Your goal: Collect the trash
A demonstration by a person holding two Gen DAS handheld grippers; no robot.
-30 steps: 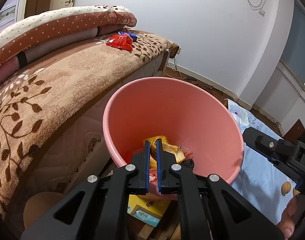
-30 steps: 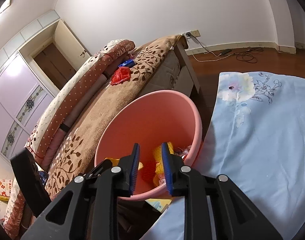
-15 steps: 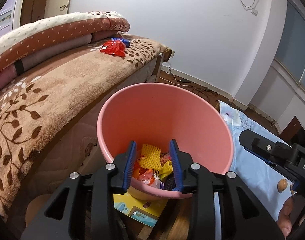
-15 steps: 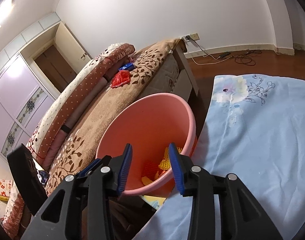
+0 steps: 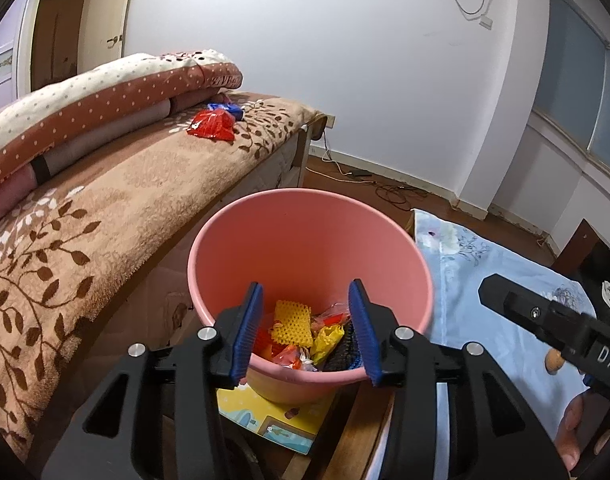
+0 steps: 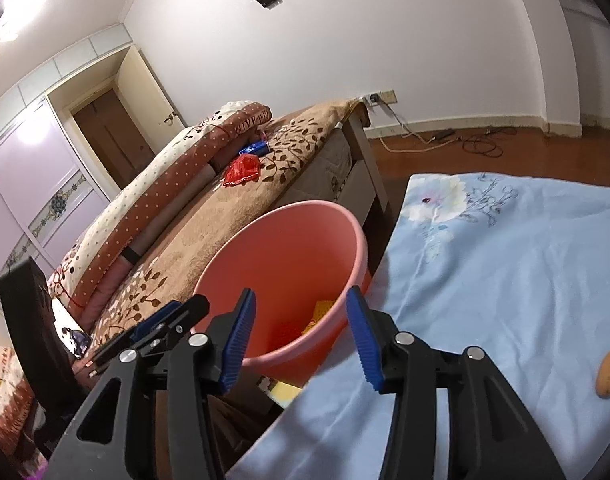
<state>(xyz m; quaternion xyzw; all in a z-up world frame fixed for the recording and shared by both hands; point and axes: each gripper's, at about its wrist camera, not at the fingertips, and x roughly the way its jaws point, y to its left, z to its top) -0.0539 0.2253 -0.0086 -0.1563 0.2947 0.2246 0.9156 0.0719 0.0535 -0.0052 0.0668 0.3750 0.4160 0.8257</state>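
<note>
Right below and ahead of the left gripper (image 5: 307,330) sits the round pink plastic bucket (image 5: 265,248), its mouth wide open, with wrappers only at the bottom. The brown leaf-patterned bed blanket (image 5: 145,188) blocks the left side. To the right, the flat light blue flowered sheet (image 6: 505,280) is mostly bare.

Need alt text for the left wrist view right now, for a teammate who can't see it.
The left gripper, its jaws just opened and empty, hangs over a pink bin holding a yellow mesh and other wrappers. A red wrapper and a blue wrapper lie on the brown bed behind.
</note>
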